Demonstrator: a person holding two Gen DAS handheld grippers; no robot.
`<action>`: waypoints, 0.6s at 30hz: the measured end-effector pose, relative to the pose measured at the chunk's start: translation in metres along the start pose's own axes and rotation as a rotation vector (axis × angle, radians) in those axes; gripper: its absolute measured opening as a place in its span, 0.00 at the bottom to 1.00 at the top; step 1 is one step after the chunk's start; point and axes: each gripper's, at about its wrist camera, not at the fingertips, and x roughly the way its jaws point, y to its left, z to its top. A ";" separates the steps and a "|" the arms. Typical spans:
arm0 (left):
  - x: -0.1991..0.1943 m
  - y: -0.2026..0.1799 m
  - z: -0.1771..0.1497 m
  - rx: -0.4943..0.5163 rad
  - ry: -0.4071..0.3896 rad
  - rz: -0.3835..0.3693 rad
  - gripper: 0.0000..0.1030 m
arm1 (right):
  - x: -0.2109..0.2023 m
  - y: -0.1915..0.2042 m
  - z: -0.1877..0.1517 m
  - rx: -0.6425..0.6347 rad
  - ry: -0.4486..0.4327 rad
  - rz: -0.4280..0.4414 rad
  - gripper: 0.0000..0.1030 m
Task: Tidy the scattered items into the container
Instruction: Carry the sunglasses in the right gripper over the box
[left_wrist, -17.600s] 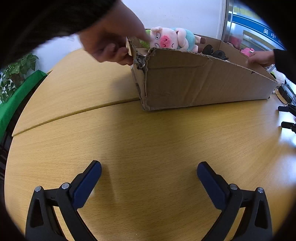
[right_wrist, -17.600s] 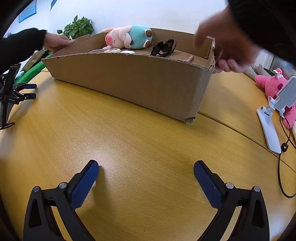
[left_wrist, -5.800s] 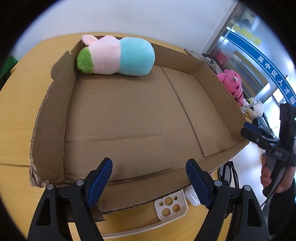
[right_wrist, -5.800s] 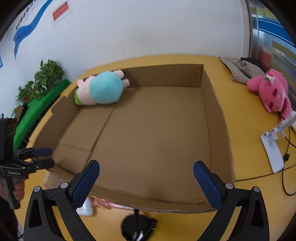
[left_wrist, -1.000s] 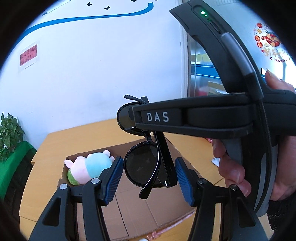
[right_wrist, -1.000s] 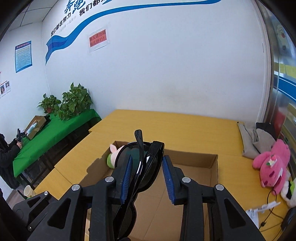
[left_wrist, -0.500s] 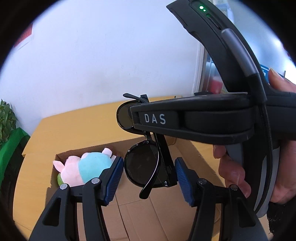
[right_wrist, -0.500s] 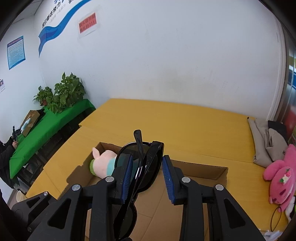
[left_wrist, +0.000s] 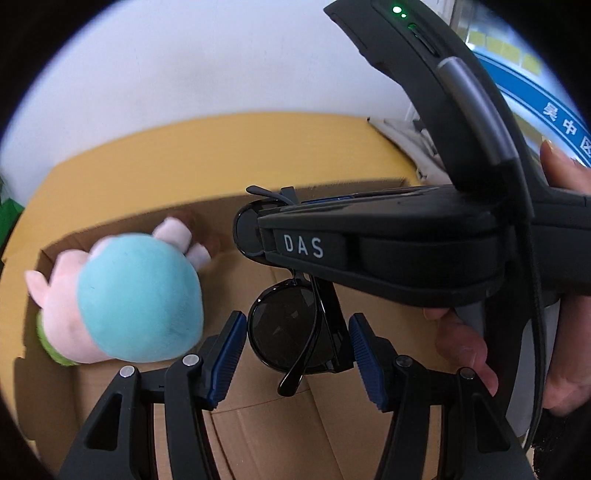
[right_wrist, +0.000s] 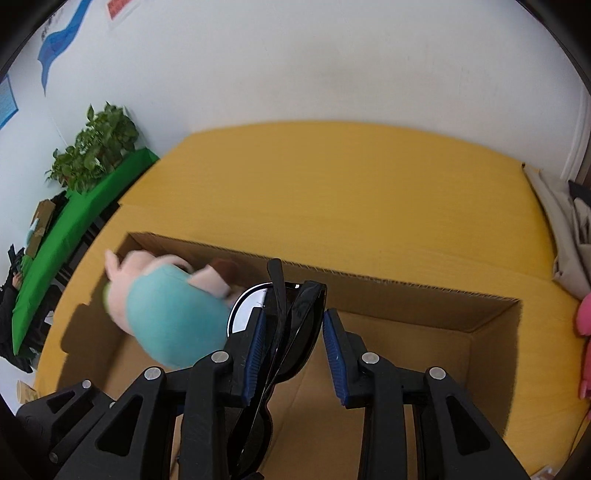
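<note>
Sunglasses, black plastic, folded: held hanging above the open brown cardboard box, clamped near the upper lens between the blue-padded jaws of the right gripper, which is seen entering from the right in the left wrist view, carried by a bare hand. Lower lens is framed by the blue pads of the left gripper; contact there cannot be told. Both grippers are angled steeply down over the box. Plush pig, pink with turquoise body: lying at the box's far left corner, blurred. Yellow wooden table: bearing the box.
</note>
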 end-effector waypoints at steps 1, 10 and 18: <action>0.007 0.002 0.000 -0.004 0.017 -0.003 0.55 | 0.010 -0.004 -0.001 0.006 0.016 0.005 0.33; 0.051 0.012 -0.002 -0.016 0.113 0.024 0.54 | 0.062 -0.023 -0.002 0.040 0.083 0.025 0.33; 0.064 0.021 -0.011 -0.042 0.162 0.025 0.53 | 0.081 -0.027 -0.002 0.041 0.100 0.034 0.31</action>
